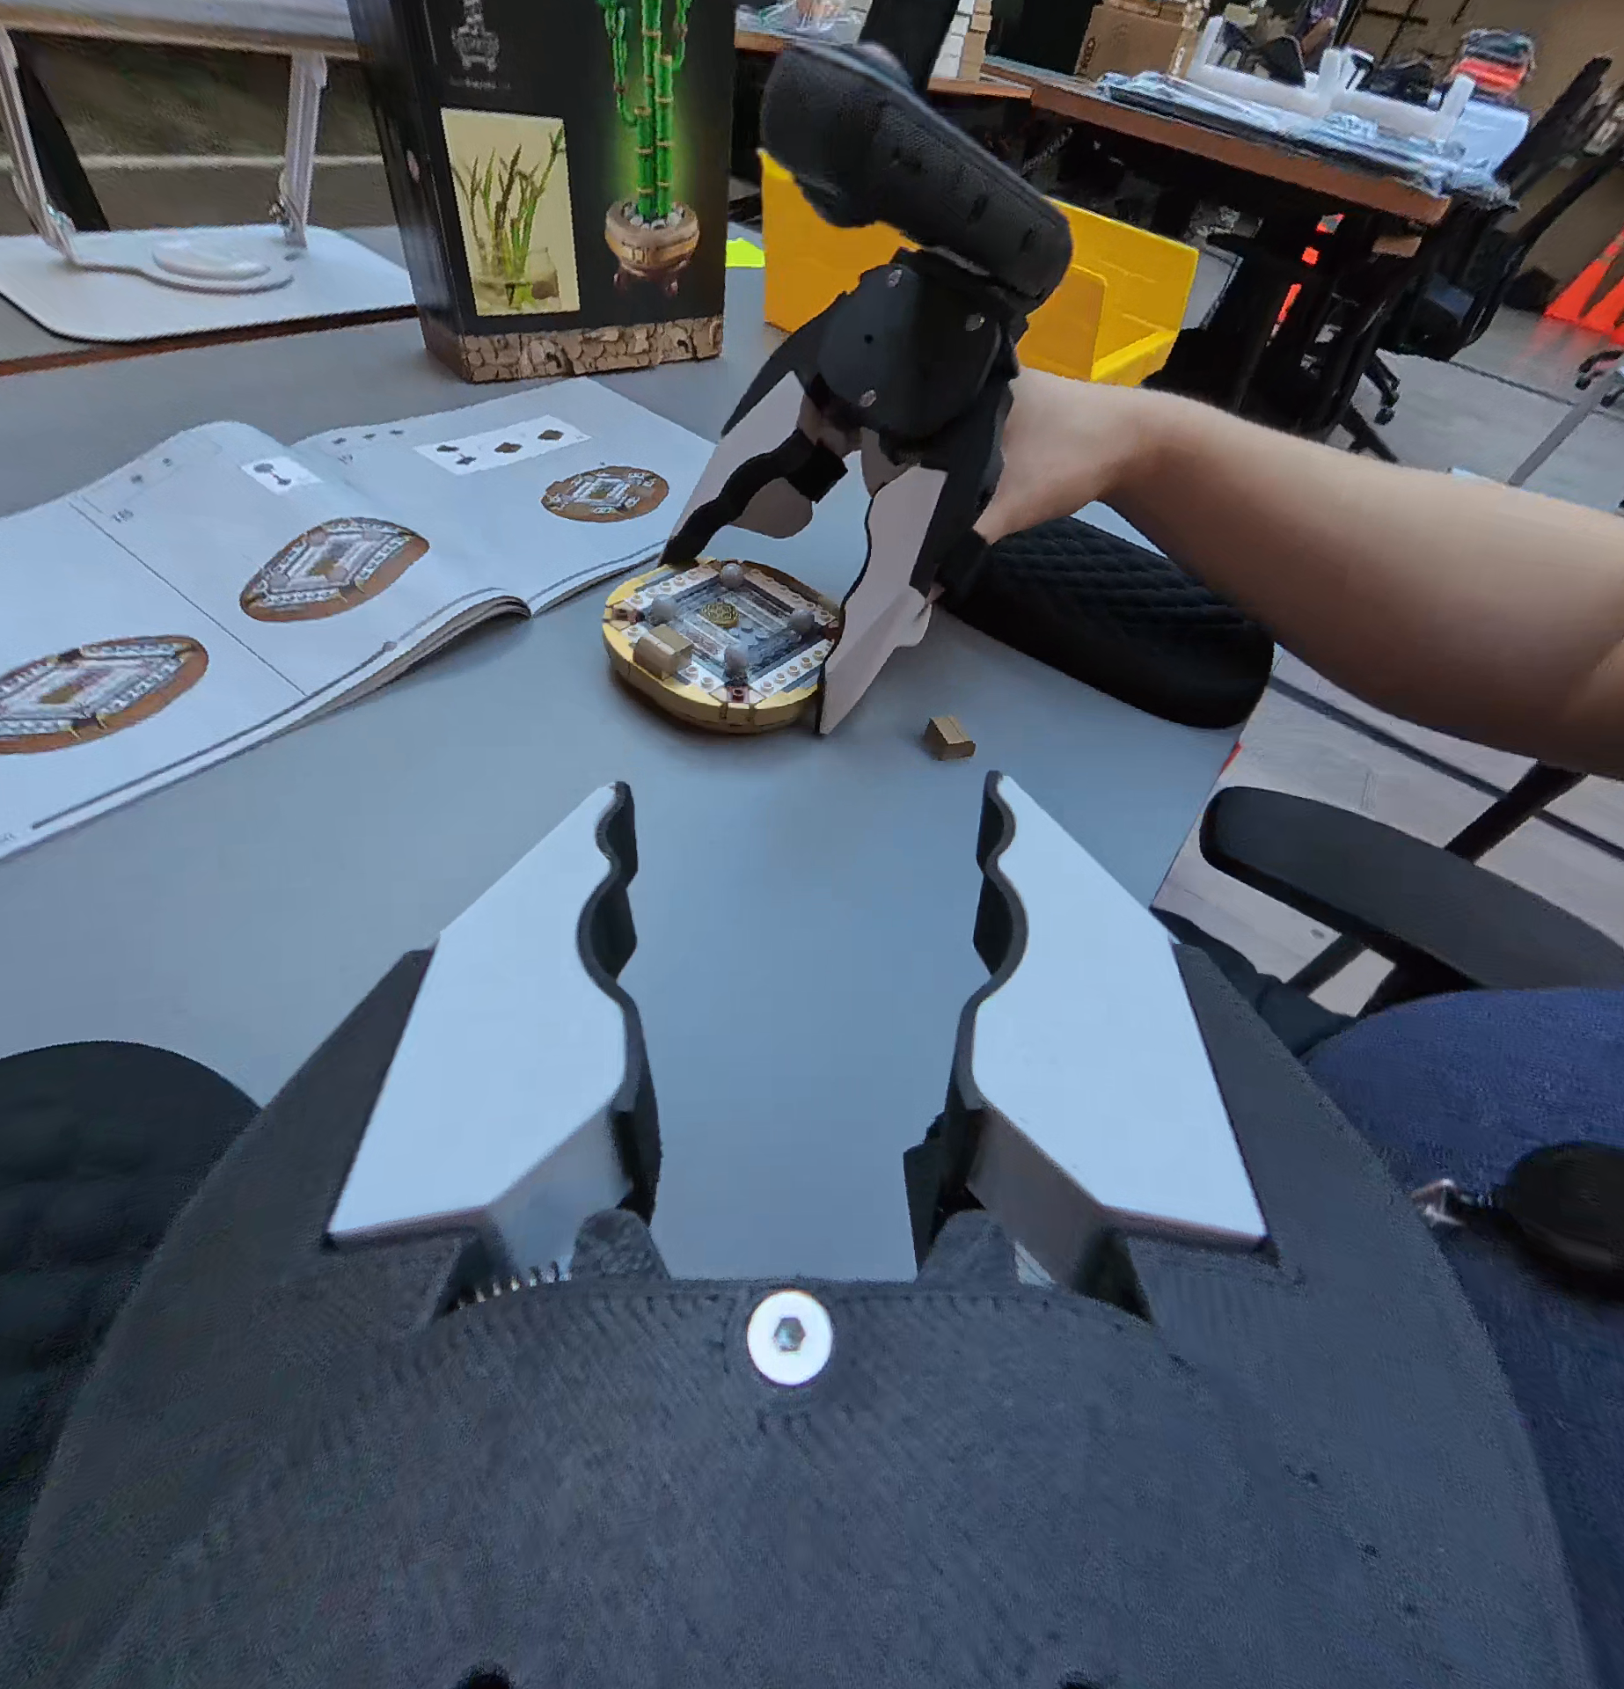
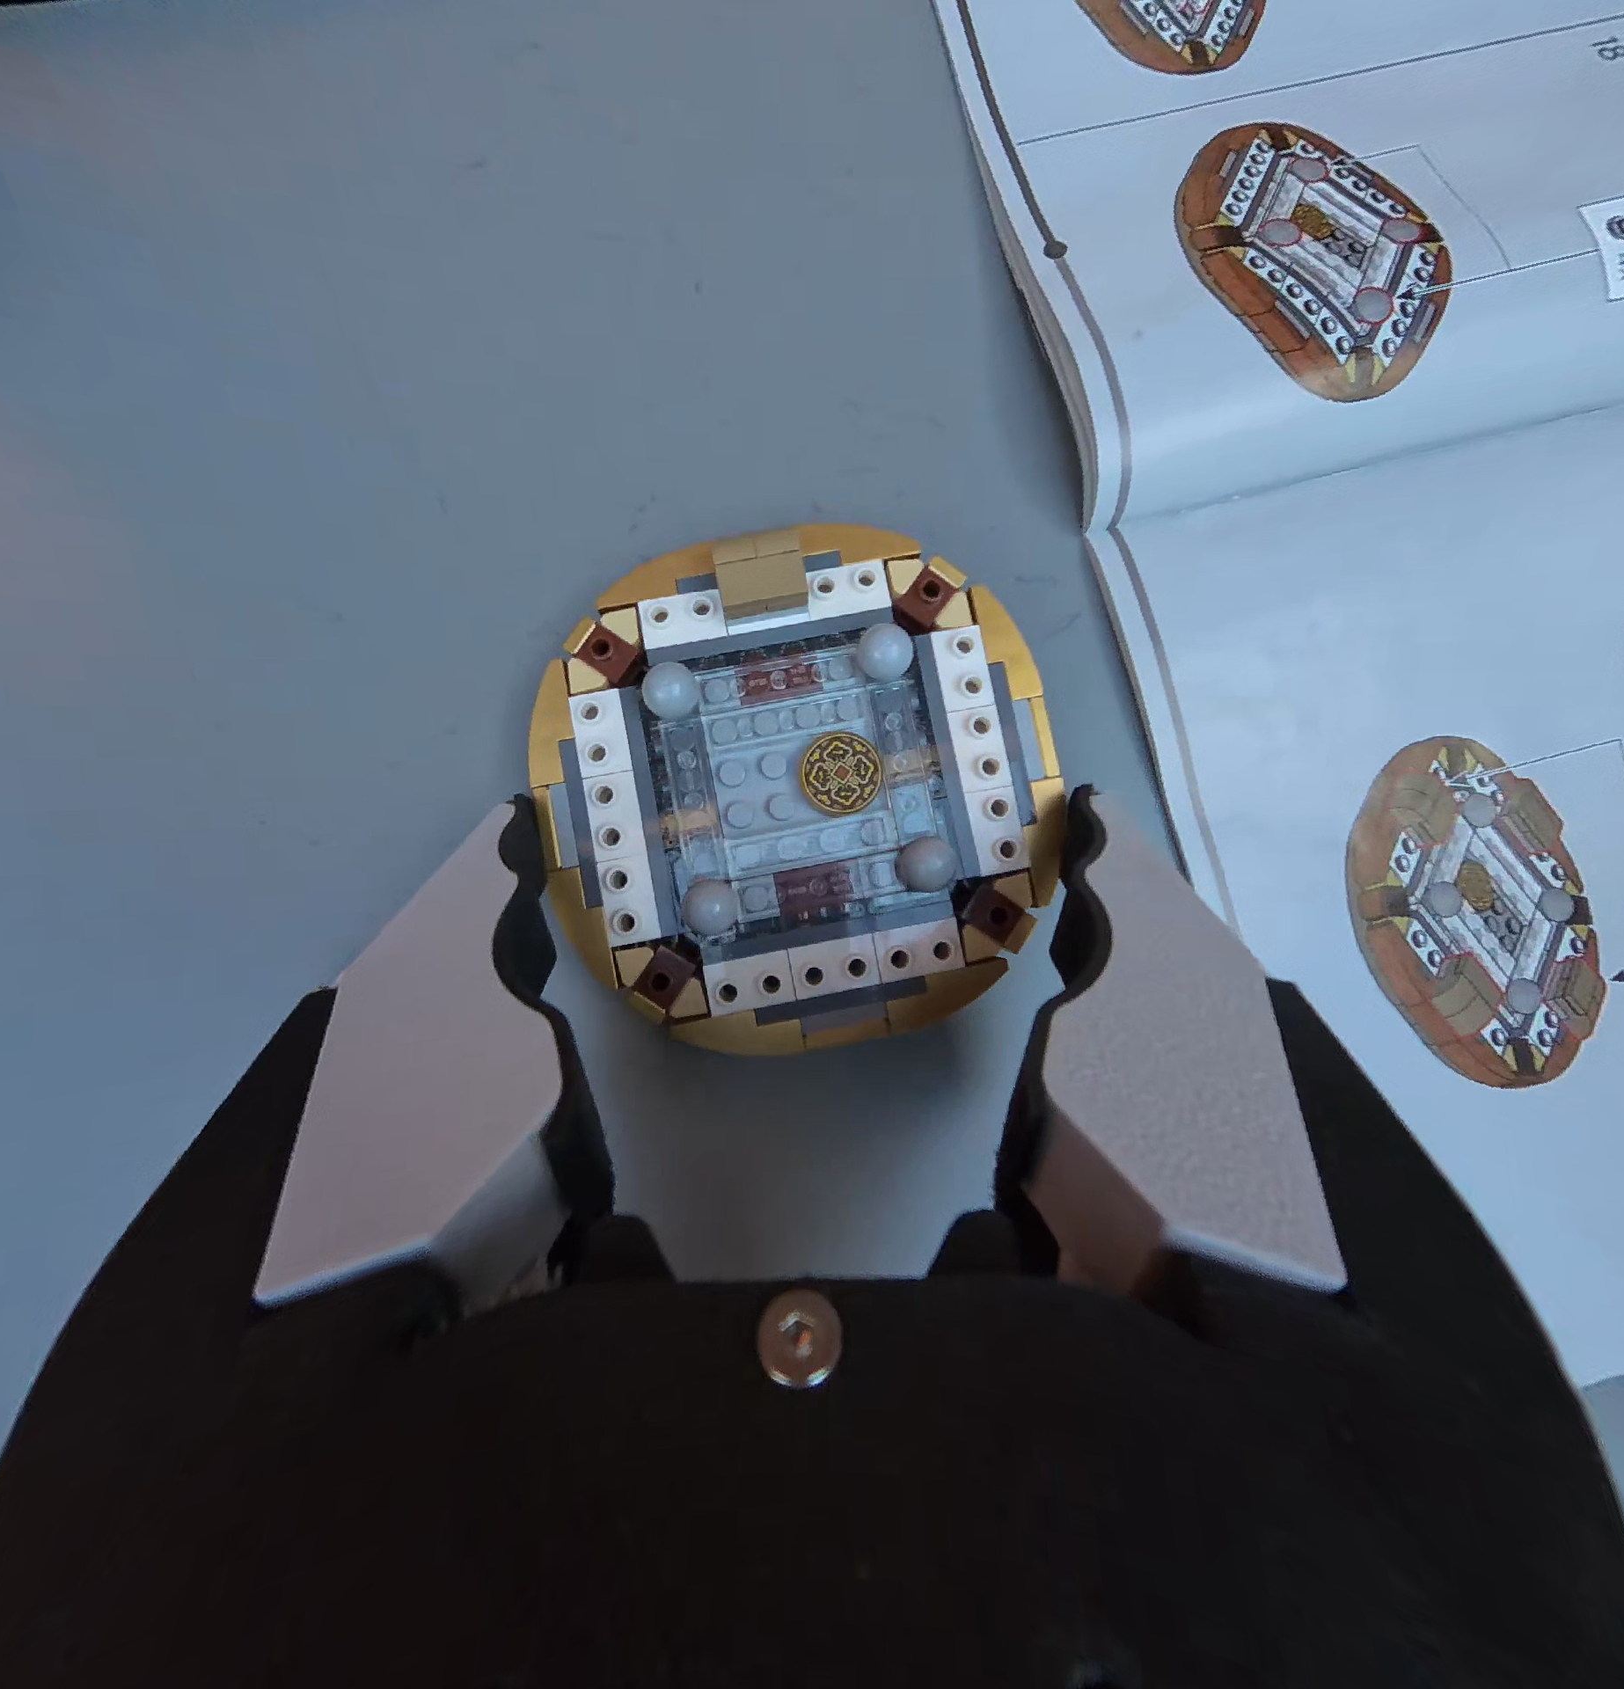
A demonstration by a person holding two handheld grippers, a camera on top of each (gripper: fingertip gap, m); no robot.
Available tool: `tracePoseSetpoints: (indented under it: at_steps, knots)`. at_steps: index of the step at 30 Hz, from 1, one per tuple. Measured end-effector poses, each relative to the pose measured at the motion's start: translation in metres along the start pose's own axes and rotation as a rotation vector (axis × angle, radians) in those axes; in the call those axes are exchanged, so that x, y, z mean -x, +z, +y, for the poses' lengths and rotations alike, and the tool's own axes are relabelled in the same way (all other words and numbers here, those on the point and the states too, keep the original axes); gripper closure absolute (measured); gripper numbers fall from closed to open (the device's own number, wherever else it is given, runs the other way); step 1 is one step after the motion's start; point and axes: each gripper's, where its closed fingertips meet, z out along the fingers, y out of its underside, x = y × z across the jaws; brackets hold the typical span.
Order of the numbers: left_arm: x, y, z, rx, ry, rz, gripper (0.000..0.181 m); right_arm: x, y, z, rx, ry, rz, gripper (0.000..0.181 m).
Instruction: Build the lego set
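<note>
The round gold-rimmed lego base (image 2: 790, 1024) lies flat on the grey table, with white studded bricks, several grey balls and a gold round tile on top. A tan brick (image 2: 761, 571) sits on its far edge. My right gripper (image 2: 797, 804) straddles the base, one fingertip against the rim on each side. The left wrist view shows the same gripper (image 1: 751, 640) coming down over the base (image 1: 699, 631). My left gripper (image 1: 804, 795) is open and empty above bare table, short of the base. A loose tan brick (image 1: 950, 737) lies to the right of the base.
An open instruction booklet (image 1: 287, 567) lies left of the base and also shows in the right wrist view (image 2: 1384, 548). The set's box (image 1: 562, 183) and a yellow bin (image 1: 1119, 292) stand behind. A black padded rest (image 1: 1110, 621) lies at the right table edge, beside a chair armrest (image 1: 1384, 896). The loose tan brick (image 1: 950, 737) lies some 6 centimetres from my right tips, 15 centimetres from my left tips.
</note>
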Motion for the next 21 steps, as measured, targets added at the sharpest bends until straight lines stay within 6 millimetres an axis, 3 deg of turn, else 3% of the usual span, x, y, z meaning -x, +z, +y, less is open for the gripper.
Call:
tracePoseSetpoints:
  at_steps: [4,7,11,15,21]
  knots:
    - [0.013,0.032,0.012,0.094,-0.272,0.079,0.109,0.004,-0.007,-0.007,-0.106,0.160,-0.092,0.069]
    - [0.020,0.054,0.001,0.085,-0.489,0.161,0.119,0.004,-0.013,-0.009,-0.177,0.248,-0.142,0.069]
    - [0.035,0.084,0.011,0.187,-0.703,0.143,0.120,0.009,-0.013,-0.007,-0.163,0.227,-0.135,0.069]
    - [0.033,0.102,0.026,0.304,-0.733,0.122,0.126,0.010,-0.012,-0.007,-0.151,0.222,-0.139,0.069]
    - [0.026,0.115,0.020,0.259,-0.878,0.186,0.128,0.012,-0.016,-0.010,-0.187,0.280,-0.203,0.069]
